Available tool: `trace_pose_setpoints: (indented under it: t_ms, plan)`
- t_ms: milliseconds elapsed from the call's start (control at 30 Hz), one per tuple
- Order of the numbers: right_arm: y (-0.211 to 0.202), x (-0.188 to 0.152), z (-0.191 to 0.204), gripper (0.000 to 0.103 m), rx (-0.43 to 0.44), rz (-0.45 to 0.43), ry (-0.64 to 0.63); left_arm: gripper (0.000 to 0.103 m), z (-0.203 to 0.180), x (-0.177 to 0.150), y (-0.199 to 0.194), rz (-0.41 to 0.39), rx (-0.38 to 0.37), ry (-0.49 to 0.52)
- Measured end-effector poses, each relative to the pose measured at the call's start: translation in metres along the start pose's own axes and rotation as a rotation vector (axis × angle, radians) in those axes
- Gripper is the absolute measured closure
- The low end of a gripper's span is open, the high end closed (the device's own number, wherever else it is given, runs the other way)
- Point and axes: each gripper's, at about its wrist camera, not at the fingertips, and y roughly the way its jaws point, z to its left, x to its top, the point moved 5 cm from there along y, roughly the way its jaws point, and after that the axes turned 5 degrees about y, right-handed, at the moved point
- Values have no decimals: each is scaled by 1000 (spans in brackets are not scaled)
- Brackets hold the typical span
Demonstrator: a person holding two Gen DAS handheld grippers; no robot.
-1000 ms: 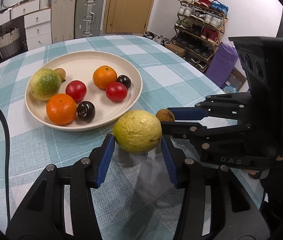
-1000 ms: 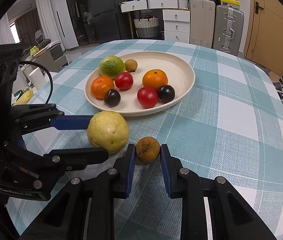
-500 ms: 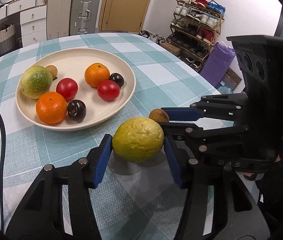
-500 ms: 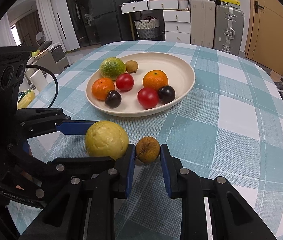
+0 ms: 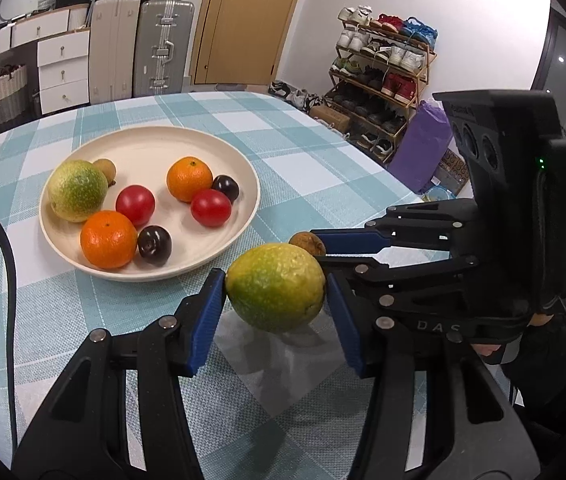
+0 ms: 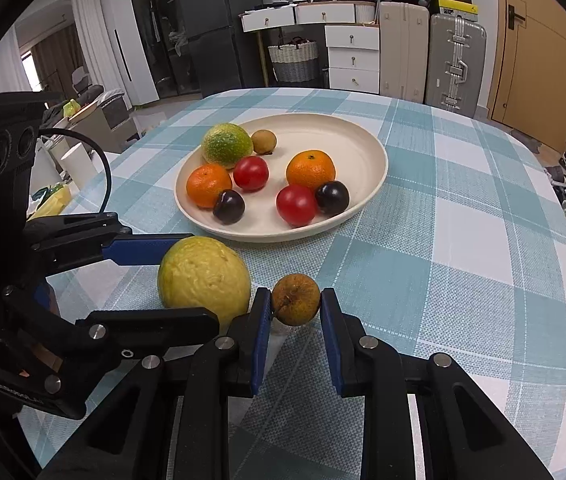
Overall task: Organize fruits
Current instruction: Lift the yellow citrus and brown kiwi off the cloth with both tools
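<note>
Just short of the plate (image 5: pixel 243 236) at its 5 o'clock edge, my left gripper (image 5: pixel 275 298) pinches the yellow-green fruit (image 5: pixel 275 286) and my right gripper (image 6: pixel 296 304) the small brown fruit (image 6: pixel 296 298); I judge each should clear the rim, then go into bare spots

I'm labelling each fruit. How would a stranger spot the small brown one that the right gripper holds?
Start at the round cream plate of fruit on the checked tablecloth. Nearer than its rim, the right gripper pinches a small brown fruit. Its bigger yellow-green neighbour sits left; this one is dull and russet.
</note>
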Motion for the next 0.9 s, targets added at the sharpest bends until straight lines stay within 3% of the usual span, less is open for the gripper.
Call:
trace_pose_setpoints:
  t_ms: [333, 533, 567, 633, 667, 900]
  plan:
    - [-8, 6, 1, 78, -5, -20, 2, 54, 6, 6, -16, -62, 6, -19]
    - [-18, 13, -3, 78, -15, -54, 18, 54, 16, 14, -29, -113, 51, -42]
    - [-20, 15, -4, 78, -14, -62, 21, 57, 19, 16, -29, -119, 62, -45]
    - [-22, 20, -6, 78, -15, -80, 33, 74, 23, 21, -33, -126, 88, -48]
    - [-23, 23, -7, 78, -16, -88, 38, 75, 26, 23, -33, -129, 93, -53]
    - [-11, 26, -9, 78, -26, -66, 43, 75, 29, 13, -18, -39, 107, -57]
